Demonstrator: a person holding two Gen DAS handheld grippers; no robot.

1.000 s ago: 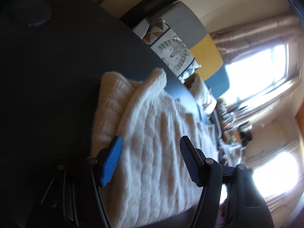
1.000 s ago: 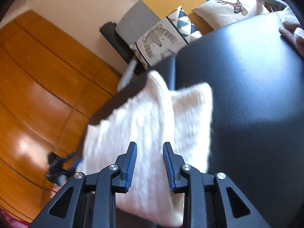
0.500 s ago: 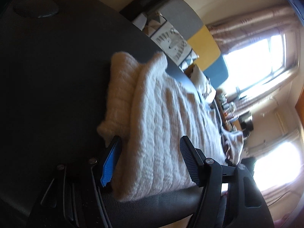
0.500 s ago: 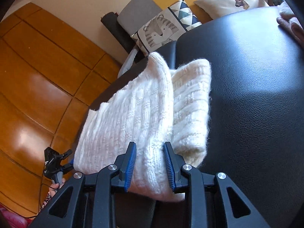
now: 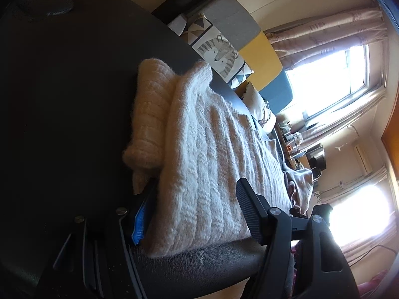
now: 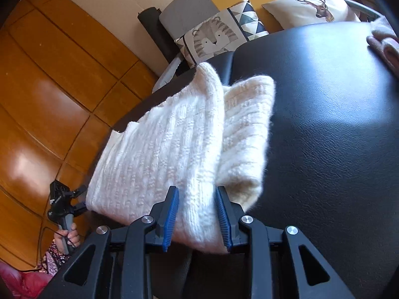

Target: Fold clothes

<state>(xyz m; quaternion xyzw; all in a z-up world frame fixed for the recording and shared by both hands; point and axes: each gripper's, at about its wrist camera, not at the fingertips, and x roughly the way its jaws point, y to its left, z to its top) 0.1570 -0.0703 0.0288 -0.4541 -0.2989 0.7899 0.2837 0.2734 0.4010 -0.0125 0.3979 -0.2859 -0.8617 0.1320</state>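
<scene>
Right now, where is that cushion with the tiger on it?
The tiger cushion leans on the sofa just behind the black table, beyond the far end of the folded white sweater, with a deer cushion to its right.

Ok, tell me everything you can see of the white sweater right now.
The white sweater is a thick, fuzzy ribbed knit, folded into a layered bundle lying flat on the black leather-like surface near its edge. A narrower folded part pokes out from under the top layer. The right gripper has its near edge between its jaws; the left gripper straddles the other end, one finger tucked beside the fold. Whether the pads press is unclear.
</scene>
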